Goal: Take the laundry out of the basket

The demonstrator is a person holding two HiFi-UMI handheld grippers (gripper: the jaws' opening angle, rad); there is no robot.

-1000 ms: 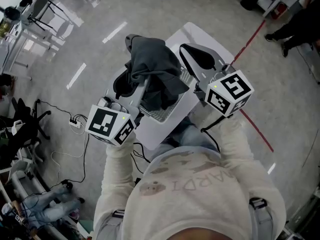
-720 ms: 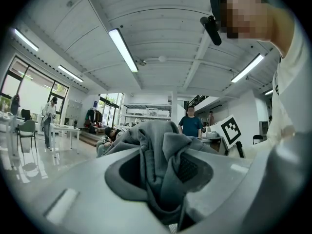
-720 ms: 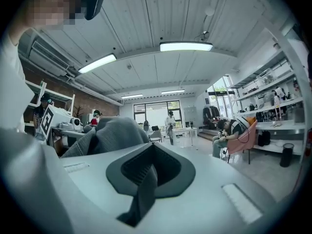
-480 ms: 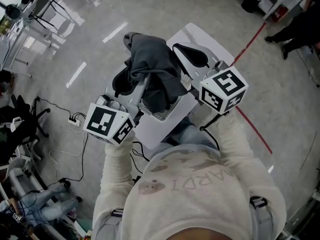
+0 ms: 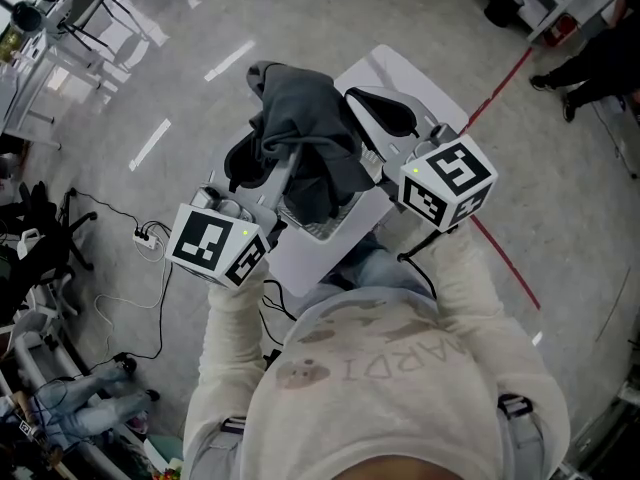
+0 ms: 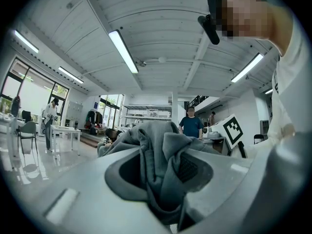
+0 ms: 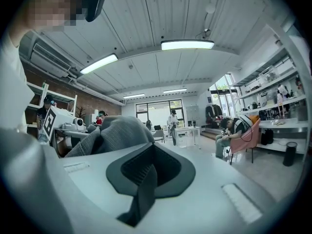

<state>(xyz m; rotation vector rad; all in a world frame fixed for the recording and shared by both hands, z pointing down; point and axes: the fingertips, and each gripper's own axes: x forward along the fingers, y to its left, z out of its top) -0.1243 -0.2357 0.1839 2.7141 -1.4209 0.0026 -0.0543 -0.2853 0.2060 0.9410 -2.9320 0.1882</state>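
Observation:
A dark grey garment hangs bunched in the air between my two grippers, above a white basket with a mesh wall. My left gripper is shut on it. In the left gripper view, folds of the grey cloth fill the space between the jaws of the left gripper. My right gripper holds the garment's other side. In the right gripper view, a narrow strip of the cloth is pinched in the right gripper, and the rest of the garment bulges to the left.
The basket stands on a white surface in front of the person's knees. A red line crosses the floor at the right. Cables and a power strip lie at the left. Chairs stand at the top left, and a person at the top right.
Both grippers and the garment have risen slightly. The right gripper has shifted a little to the left. Both grips are unchanged.

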